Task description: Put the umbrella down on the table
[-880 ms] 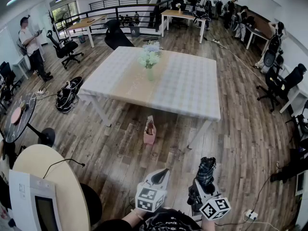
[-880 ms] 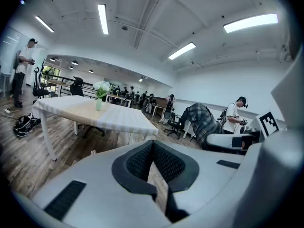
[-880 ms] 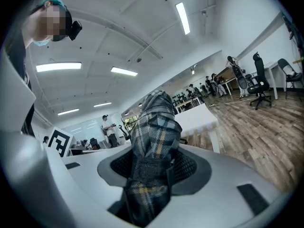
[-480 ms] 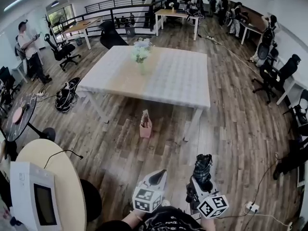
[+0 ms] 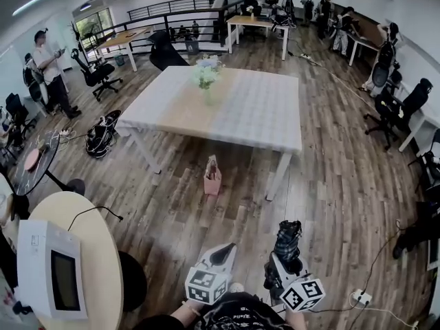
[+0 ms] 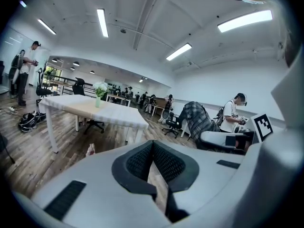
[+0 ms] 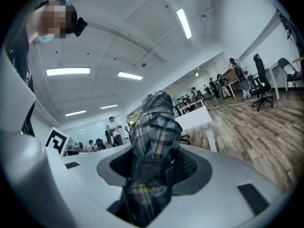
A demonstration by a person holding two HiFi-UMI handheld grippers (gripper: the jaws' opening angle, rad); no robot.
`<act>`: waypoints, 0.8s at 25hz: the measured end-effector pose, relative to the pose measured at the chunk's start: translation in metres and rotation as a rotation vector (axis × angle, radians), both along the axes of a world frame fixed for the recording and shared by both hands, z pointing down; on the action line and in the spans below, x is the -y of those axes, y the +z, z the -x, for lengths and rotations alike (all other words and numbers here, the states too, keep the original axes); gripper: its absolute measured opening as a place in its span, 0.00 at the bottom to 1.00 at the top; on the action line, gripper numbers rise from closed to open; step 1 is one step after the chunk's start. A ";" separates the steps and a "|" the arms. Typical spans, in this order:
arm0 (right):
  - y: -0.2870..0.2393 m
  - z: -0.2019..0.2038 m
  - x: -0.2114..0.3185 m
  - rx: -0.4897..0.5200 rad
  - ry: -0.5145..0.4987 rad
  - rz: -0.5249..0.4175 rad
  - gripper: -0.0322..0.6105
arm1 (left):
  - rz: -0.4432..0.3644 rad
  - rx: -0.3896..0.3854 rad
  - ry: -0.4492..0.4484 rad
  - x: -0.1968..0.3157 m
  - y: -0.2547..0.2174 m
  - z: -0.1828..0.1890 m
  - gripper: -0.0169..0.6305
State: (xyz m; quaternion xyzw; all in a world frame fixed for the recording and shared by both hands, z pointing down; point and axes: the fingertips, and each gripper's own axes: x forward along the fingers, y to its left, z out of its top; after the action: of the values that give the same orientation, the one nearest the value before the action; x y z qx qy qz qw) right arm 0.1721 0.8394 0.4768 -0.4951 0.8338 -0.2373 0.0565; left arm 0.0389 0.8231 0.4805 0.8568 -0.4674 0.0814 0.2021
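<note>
Little has changed: our right gripper still squeezes the folded umbrella, our left gripper stays pinched together with nothing inside, and the table is still far off. We need to walk closer first.

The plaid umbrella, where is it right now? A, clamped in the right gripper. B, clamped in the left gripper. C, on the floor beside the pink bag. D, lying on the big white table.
A: the right gripper view shows the plaid umbrella pinched between the pads of the right gripper, and the head view shows it not yet on the table.
</note>
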 end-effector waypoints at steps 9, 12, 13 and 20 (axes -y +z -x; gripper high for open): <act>0.011 0.000 0.032 -0.088 0.062 -0.012 0.38 | 0.012 0.002 -0.044 0.023 0.022 0.023 0.05; 0.011 0.008 0.059 -0.130 0.075 -0.013 0.38 | 0.021 0.002 -0.055 0.057 0.026 0.036 0.05; 0.014 0.011 0.074 -0.139 0.077 -0.013 0.38 | 0.022 0.002 -0.054 0.073 0.029 0.039 0.05; 0.025 0.018 0.165 -0.171 0.139 0.009 0.38 | 0.017 0.002 0.003 0.171 0.038 0.047 0.05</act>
State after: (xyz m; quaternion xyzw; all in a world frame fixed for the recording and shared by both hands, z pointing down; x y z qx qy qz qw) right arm 0.1538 0.6745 0.5017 -0.5706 0.7981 -0.1936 -0.0010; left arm -0.0082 0.6521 0.5184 0.8557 -0.4656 0.0866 0.2088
